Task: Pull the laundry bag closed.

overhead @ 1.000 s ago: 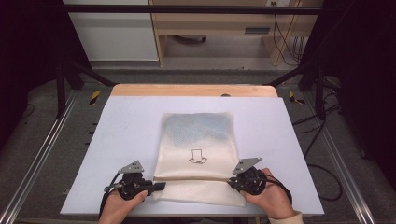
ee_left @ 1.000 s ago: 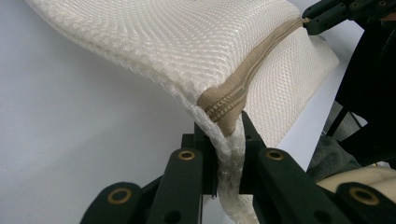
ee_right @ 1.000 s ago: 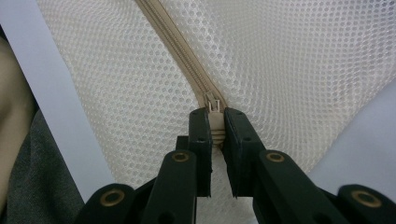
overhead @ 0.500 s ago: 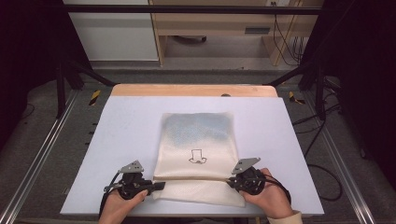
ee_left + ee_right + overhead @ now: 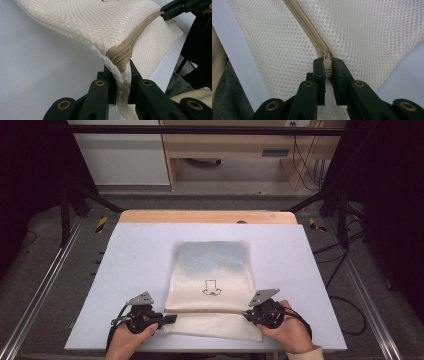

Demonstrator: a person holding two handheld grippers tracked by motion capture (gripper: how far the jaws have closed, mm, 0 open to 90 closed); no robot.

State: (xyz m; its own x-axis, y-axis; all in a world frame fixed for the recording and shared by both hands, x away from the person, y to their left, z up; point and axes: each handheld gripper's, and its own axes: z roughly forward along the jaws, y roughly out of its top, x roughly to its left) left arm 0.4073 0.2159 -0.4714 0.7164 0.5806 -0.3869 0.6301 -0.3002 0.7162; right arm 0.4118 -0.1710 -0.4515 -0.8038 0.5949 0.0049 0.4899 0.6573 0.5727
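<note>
Right, a cream mesh bag lies flat in the middle of the pale bench, its near end towards the person. It's a fine honeycomb weave, with a bluish patch showing through the far half and a small black top-hat drawing near the centre. A tan zip runs straight across the near end, side to side, and a strip of mesh lies on the near side of it.

Left gripper is at the bag's left edge, jaws clamped on the mesh right at the zip's end; in the left gripper view that corner is lifted off the bench and the tan tape curls over between the jaws. Right gripper is at the opposite edge, jaws closed on the zip pull, with the zip teeth running away from it across the mesh.

Both hands sit at the bench's near edge, cables looping round them. Beyond the bench's wooden far edge there's grey floor, a white cabinet and a wooden unit, with dark frame struts either side, all well apart from the bag.
</note>
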